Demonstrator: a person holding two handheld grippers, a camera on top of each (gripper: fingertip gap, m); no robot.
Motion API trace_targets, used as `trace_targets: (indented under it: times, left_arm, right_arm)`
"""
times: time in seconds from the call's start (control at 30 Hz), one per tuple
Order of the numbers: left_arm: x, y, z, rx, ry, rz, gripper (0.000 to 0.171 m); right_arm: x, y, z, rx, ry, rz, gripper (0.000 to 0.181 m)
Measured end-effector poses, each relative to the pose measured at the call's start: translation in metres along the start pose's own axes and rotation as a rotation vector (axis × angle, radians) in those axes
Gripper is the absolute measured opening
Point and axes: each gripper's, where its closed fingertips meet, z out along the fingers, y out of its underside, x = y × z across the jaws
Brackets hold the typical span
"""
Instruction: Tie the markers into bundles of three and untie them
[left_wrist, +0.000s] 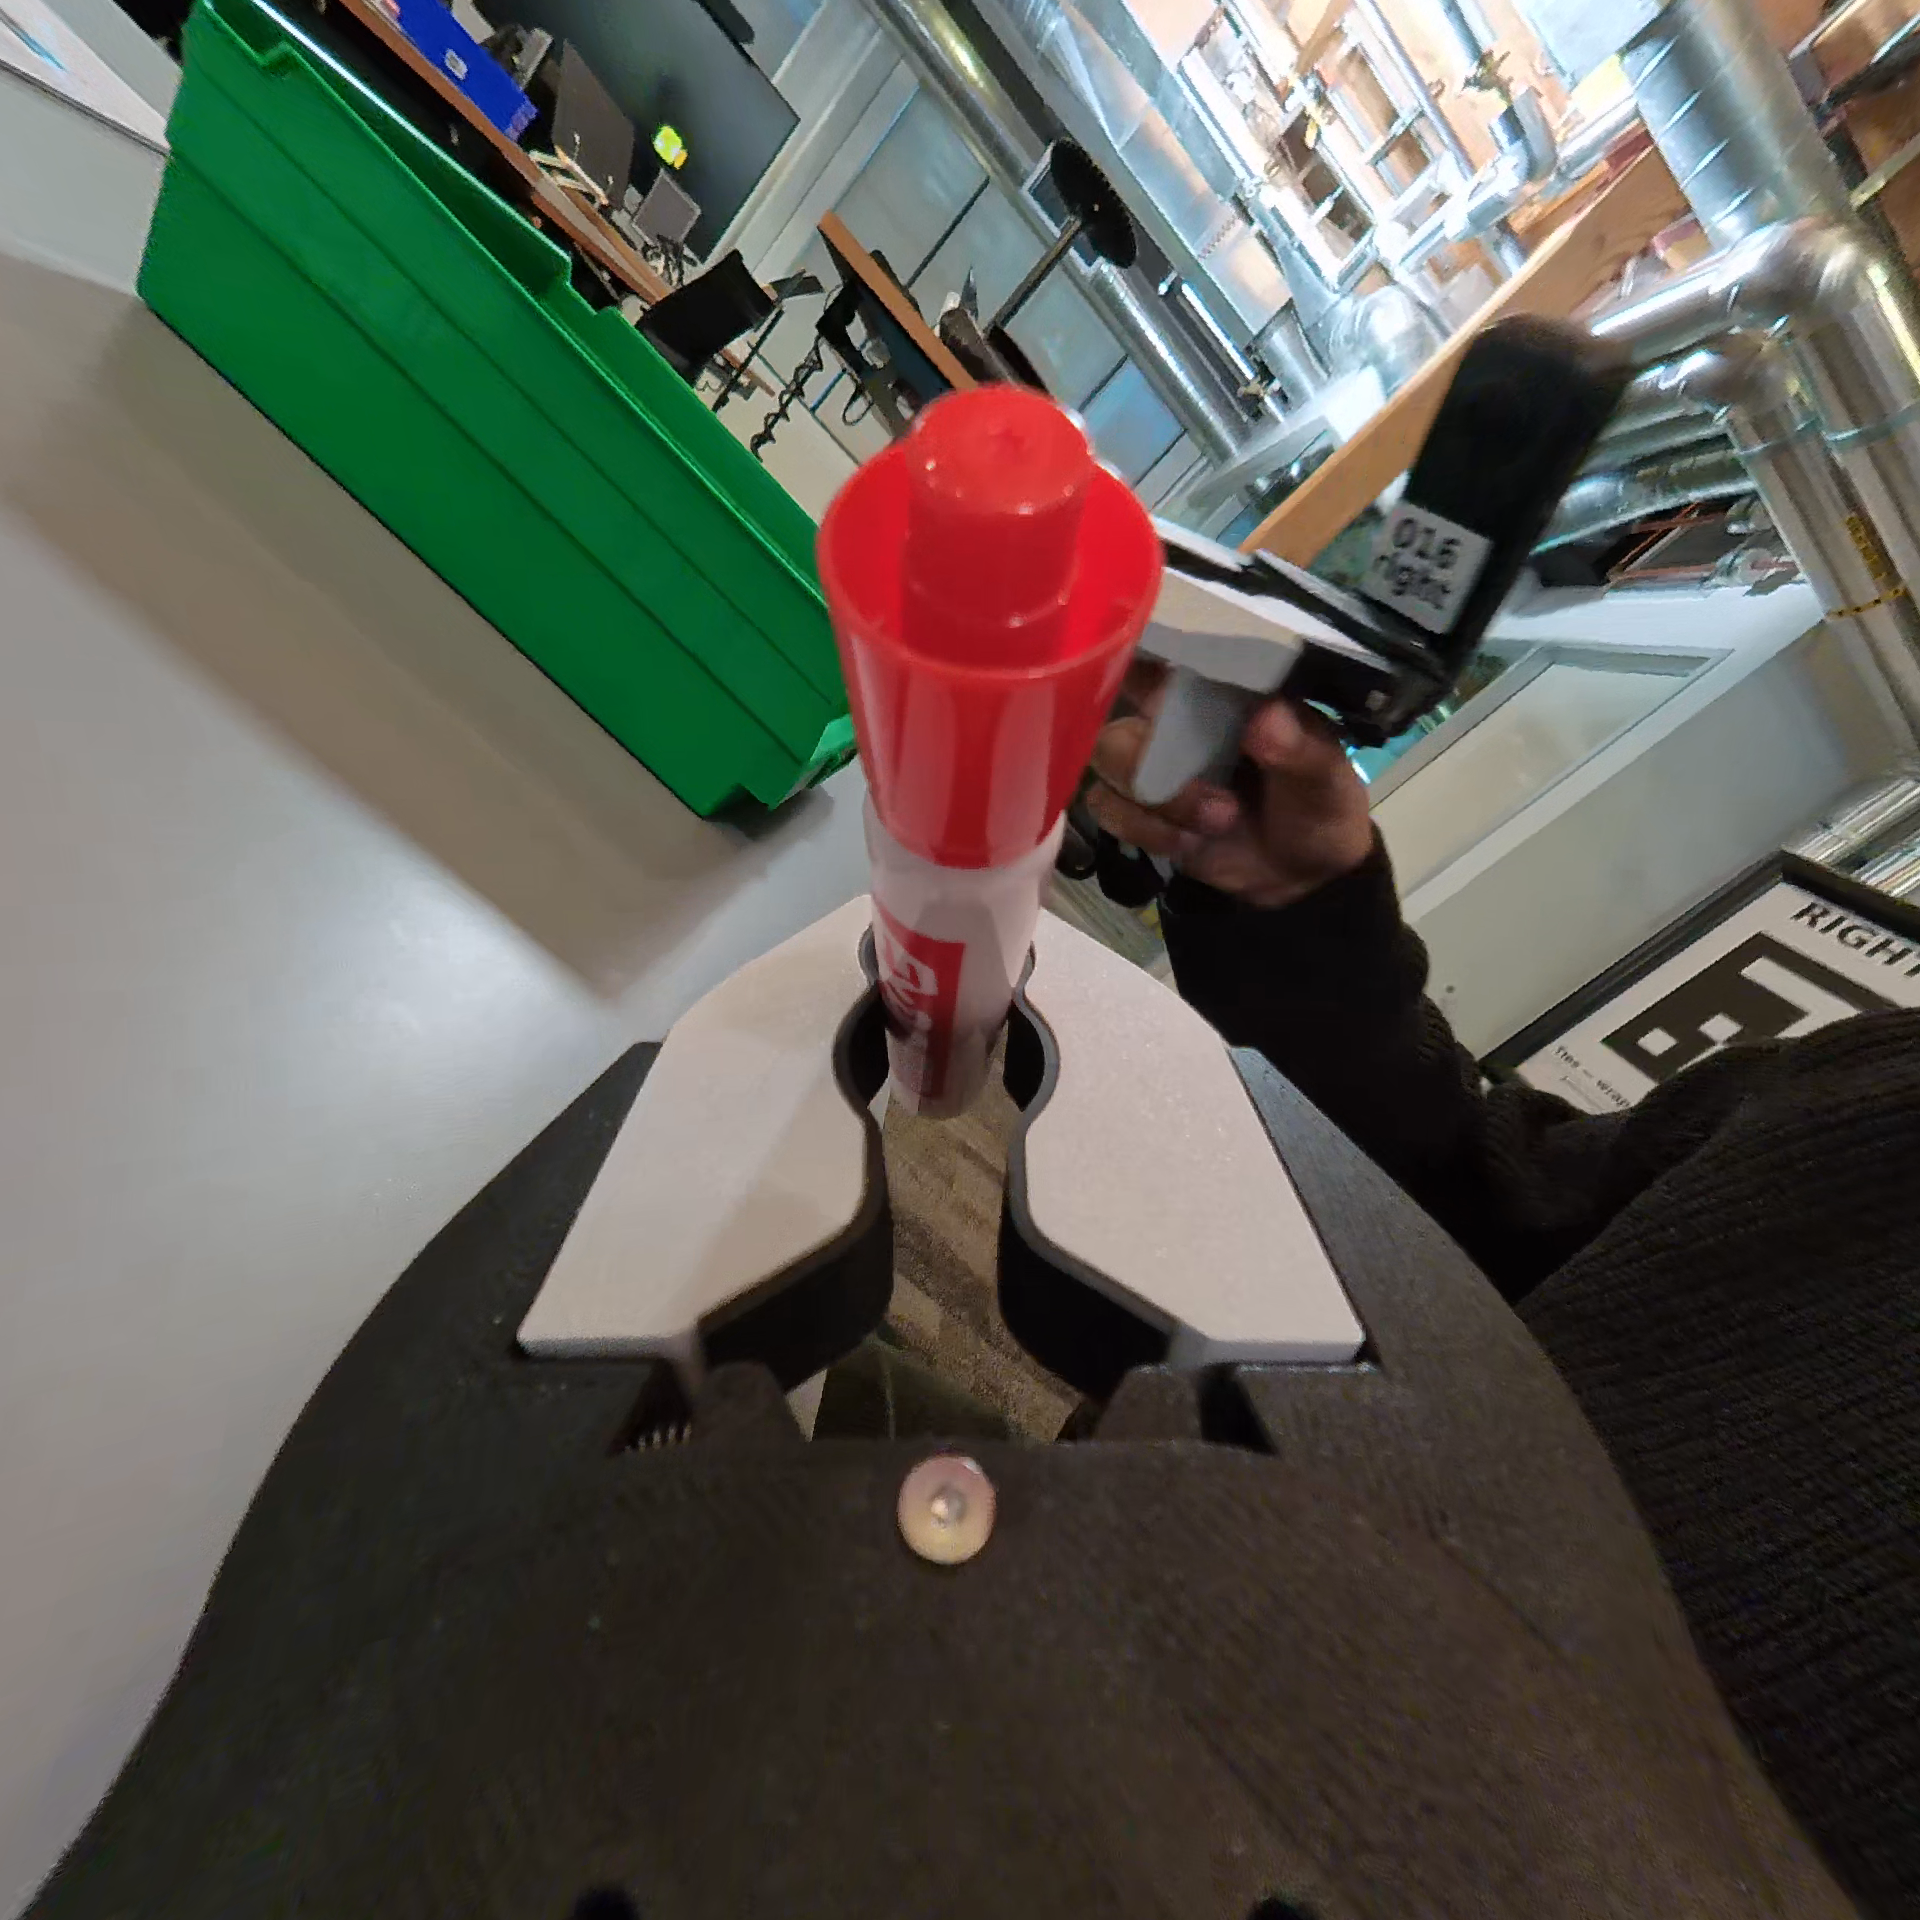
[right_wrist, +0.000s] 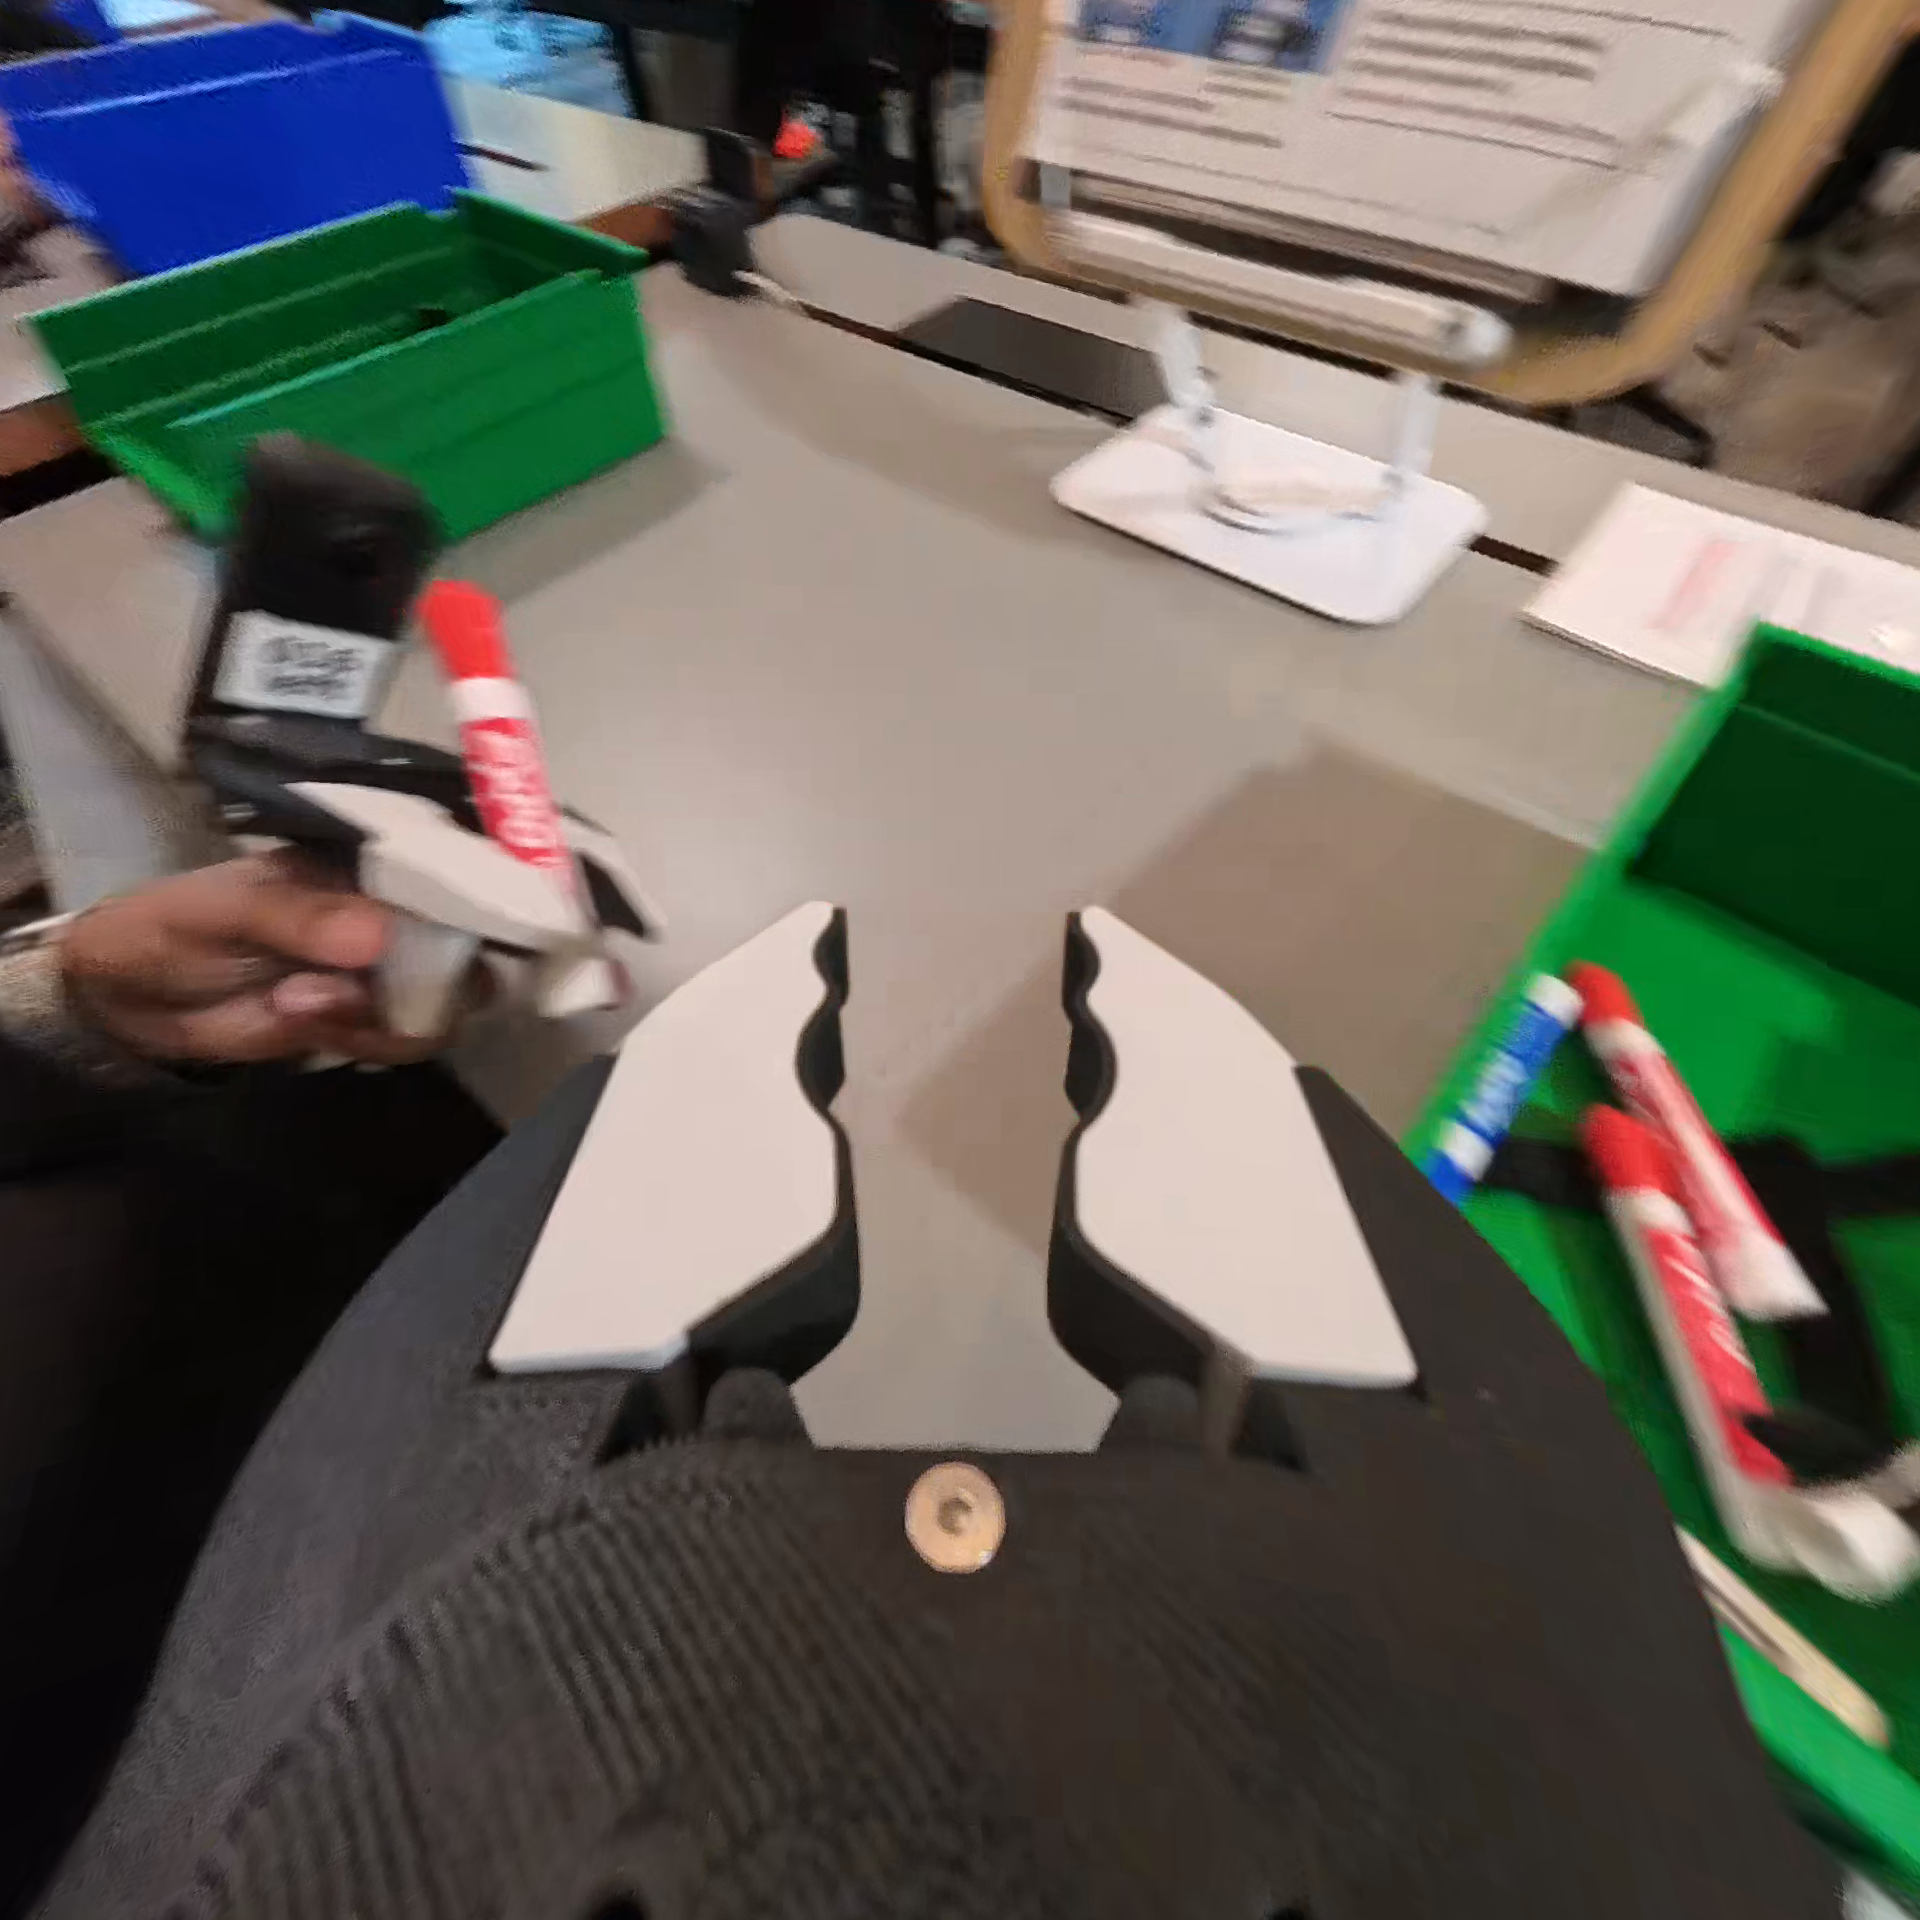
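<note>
My left gripper (left_wrist: 948, 977) is shut on a red-capped white marker (left_wrist: 982, 665) that stands upright between its fingertips, cap pointing at the camera, held in the air beside the table. The same gripper and marker (right_wrist: 499, 727) show at the left of the right wrist view, held by a hand. My right gripper (right_wrist: 954, 935) is open and empty above the grey table (right_wrist: 935, 644). It also shows in the left wrist view (left_wrist: 1226, 634), just behind the marker cap, held by a hand in a black sleeve.
A green bin (right_wrist: 1766, 1195) at the right holds two red markers (right_wrist: 1683, 1132) and a blue one (right_wrist: 1496, 1091). Another green bin (right_wrist: 364, 353) stands at the far left and also shows in the left wrist view (left_wrist: 436, 395). A white stand base (right_wrist: 1268, 509) and papers (right_wrist: 1714, 582) lie farther back.
</note>
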Motion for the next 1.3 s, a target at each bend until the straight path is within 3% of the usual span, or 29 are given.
trace_targets:
  times: [0.13, 0.23, 0.4, 0.43, 0.5, 0.57, 0.7, 0.8, 0.9, 1.03, 1.17, 1.3]
  left_arm:
    - [0.004, 0.016, 0.007, -0.098, -0.027, 0.083, 0.017]
    - [0.005, 0.033, 0.011, -0.205, -0.089, 0.197, 0.017]
    - [0.006, 0.049, 0.014, -0.297, -0.153, 0.357, 0.017]
    - [0.007, 0.05, 0.015, -0.302, -0.151, 0.364, 0.018]
    - [0.009, 0.047, 0.015, -0.275, -0.132, 0.334, 0.019]
    - [0.012, 0.037, 0.013, -0.212, -0.107, 0.27, 0.036]
    - [0.001, 0.021, 0.004, -0.128, -0.148, 0.234, 0.063]
    - [-0.005, 0.018, -0.001, -0.112, -0.169, 0.266, 0.063]
    - [-0.005, 0.018, 0.002, -0.109, -0.156, 0.273, 0.064]
    - [-0.007, 0.026, 0.011, -0.174, -0.142, 0.275, 0.063]
    - [-0.015, 0.034, 0.02, -0.281, -0.134, 0.247, 0.066]
    - [-0.023, 0.014, 0.025, -0.291, -0.133, 0.262, 0.066]
  right_arm:
    - [-0.079, -0.004, 0.024, 0.035, -0.217, -0.07, 0.037]
    - [-0.108, 0.003, 0.038, 0.006, -0.328, -0.066, 0.038]
    - [-0.126, 0.028, 0.05, -0.072, -0.369, -0.092, 0.031]
    - [-0.126, 0.03, 0.051, -0.077, -0.358, -0.121, 0.018]
    - [-0.126, 0.028, 0.05, -0.057, -0.347, -0.153, 0.018]
    - [-0.12, 0.019, 0.047, -0.023, -0.33, -0.128, 0.018]
    - [-0.066, -0.009, 0.027, 0.058, -0.174, -0.082, 0.018]
    - [0.003, -0.029, -0.009, 0.178, 0.034, 0.024, 0.018]
    - [0.081, -0.021, -0.049, 0.227, 0.317, 0.095, 0.018]
    - [0.182, 0.034, -0.075, -0.06, 0.627, 0.054, 0.018]
    - [0.234, 0.067, -0.049, -0.17, 0.571, 0.286, 0.019]
    - [0.278, 0.088, -0.02, -0.286, 0.615, 0.397, 0.019]
